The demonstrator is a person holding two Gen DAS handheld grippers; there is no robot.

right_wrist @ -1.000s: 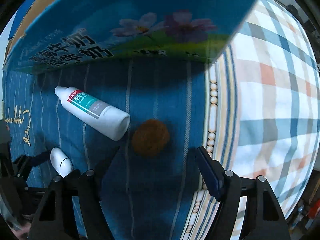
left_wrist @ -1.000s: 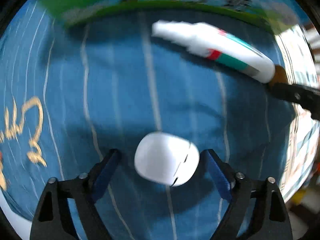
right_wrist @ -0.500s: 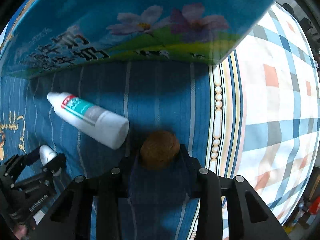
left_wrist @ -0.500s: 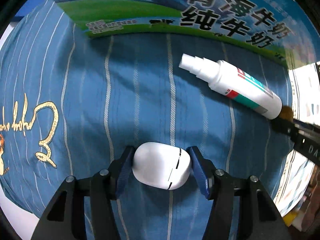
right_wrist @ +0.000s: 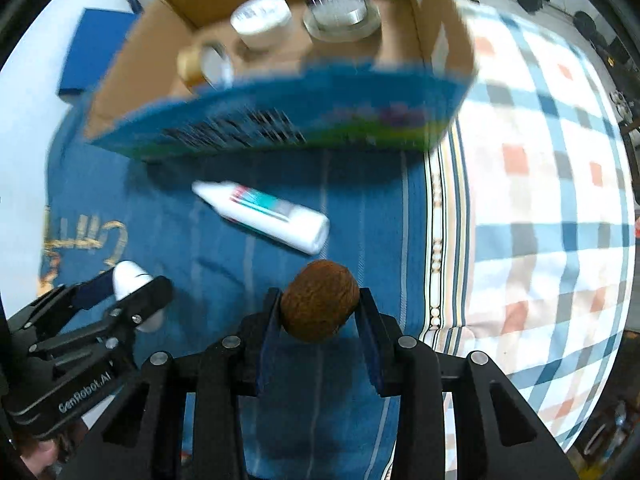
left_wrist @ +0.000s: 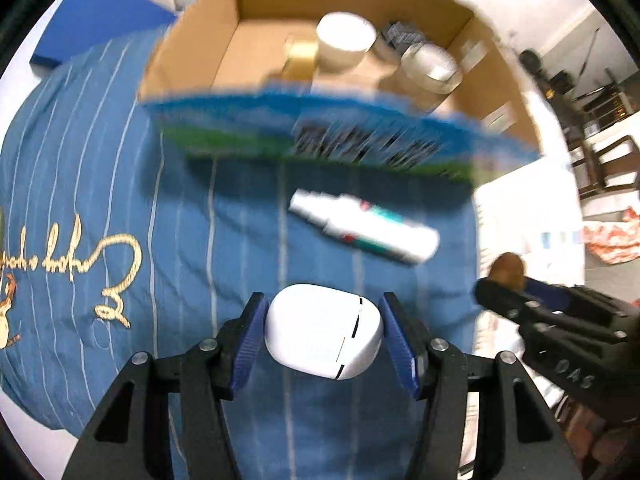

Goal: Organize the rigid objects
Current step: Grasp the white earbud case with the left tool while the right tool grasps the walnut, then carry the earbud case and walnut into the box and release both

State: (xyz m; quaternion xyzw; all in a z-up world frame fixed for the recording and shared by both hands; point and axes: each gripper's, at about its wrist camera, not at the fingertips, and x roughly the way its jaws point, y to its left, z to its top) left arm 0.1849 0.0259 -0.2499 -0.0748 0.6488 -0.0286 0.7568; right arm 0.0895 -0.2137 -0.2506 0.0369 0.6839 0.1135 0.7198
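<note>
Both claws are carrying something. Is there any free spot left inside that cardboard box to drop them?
Inside the cardboard box, bare floor shows along its left side, beside the gold-rimmed jar. The far right end is crowded by the white tub and the clear-lidded container.

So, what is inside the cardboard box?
Inside the cardboard box are a white round jar, a clear-lidded round container and a gold-toned item; the front wall hides the rest.

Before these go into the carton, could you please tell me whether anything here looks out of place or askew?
One thing: the white squeeze bottle with a red and teal label lies on its side on the blue striped cloth, outside the open cardboard box. The white rounded plastic case and brown rough nut are each gripped squarely in a claw.
</note>
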